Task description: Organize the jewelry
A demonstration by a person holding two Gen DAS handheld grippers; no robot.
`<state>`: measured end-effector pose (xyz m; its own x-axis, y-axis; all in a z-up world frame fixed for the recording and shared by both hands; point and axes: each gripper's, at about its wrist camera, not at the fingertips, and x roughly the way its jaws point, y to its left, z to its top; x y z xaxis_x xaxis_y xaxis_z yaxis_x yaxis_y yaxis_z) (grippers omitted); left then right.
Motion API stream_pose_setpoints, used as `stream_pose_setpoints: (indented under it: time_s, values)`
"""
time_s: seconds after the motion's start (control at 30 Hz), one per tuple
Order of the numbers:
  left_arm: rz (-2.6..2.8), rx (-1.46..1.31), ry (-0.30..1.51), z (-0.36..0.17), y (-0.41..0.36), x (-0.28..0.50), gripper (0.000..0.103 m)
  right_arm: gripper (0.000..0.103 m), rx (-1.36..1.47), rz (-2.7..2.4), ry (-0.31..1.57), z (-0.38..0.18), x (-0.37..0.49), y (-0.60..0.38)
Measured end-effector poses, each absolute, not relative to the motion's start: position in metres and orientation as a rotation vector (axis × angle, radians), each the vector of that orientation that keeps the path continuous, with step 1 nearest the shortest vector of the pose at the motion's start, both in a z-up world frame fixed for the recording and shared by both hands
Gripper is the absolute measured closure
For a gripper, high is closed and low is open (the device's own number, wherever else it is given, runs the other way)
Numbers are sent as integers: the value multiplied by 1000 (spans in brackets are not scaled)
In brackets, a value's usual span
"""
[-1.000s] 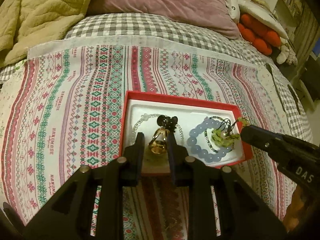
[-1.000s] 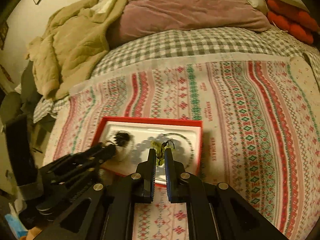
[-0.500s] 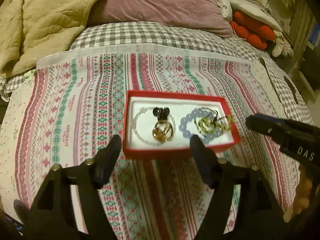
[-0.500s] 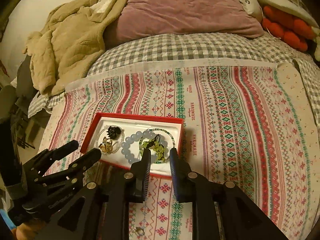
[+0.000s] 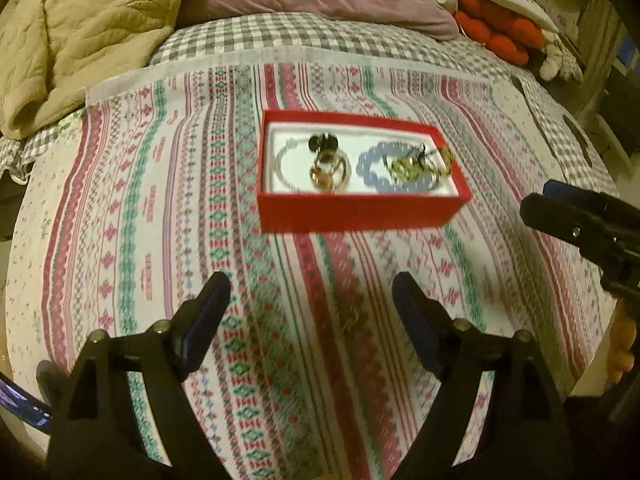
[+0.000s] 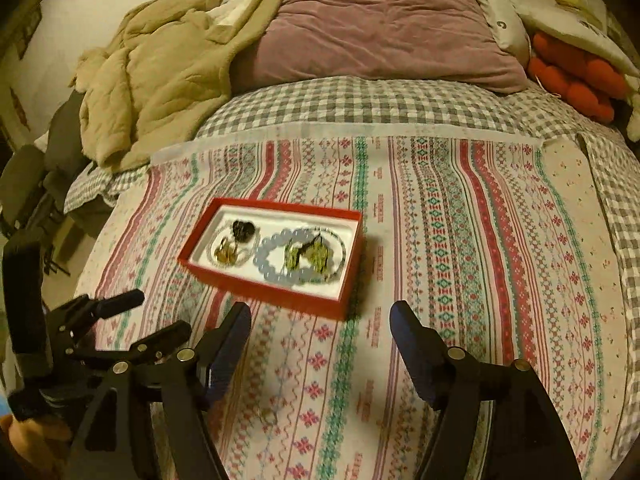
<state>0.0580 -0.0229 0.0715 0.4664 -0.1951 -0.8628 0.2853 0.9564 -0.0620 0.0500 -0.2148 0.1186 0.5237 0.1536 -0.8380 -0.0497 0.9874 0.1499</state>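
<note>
Fingers, left gripper: spread wide and still opening, nothing between them, only cloth below. Set back from the box, not touching it.

Fingers, right gripper: likewise wide apart and opening, empty, poised just short of the box's near wall. In the left view this gripper shows at the right edge, a person's hand behind it.

Box: red, shallow, white-lined, lidless, lying flat on the cloth near the middle of the bed.

Contents, left half: a clear bead bracelet, a black clip-like piece at its far side, gold rings or hoops lying on it; exact type cannot be told.

Contents, right half: a pale blue bead bracelet, a green-and-gold tangle with dark hooks lying on and inside it. A thin beaded loop runs along the right side; blurred.

Cloth: white with red, green and pink patterned stripes, spread over a grey-check sheet.

Beyond, at the head of the bed: mauve pillow, tan quilted blanket bunched at the left, red-orange plush at the right.
</note>
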Motion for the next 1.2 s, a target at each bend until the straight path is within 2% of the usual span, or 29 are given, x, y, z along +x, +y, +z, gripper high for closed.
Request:
stream_pose_setpoints:
  time_s: [0.4,0.67,0.83,0.93,1.0,1.2]
  values:
    - [-324,163,1109,48,-1,30,20,28,-53,184,1086,85,5,-203]
    - [-365,225,1088,33,1,25,20,28,-124,209,1154,59,-6,-190]
    - [-429,222,1073,30,-8,29,44,28,-128,236,1178,49,-6,-179]
    - [-471,233,1075,28,-15,30,53,28,-115,263,1189,44,-5,-171]
    - [-487,239,1084,25,-18,30,57,28,-112,282,1194,42,-5,-166]
    - [-501,239,1093,22,-19,32,58,32,-125,325,1200,31,-3,-155]
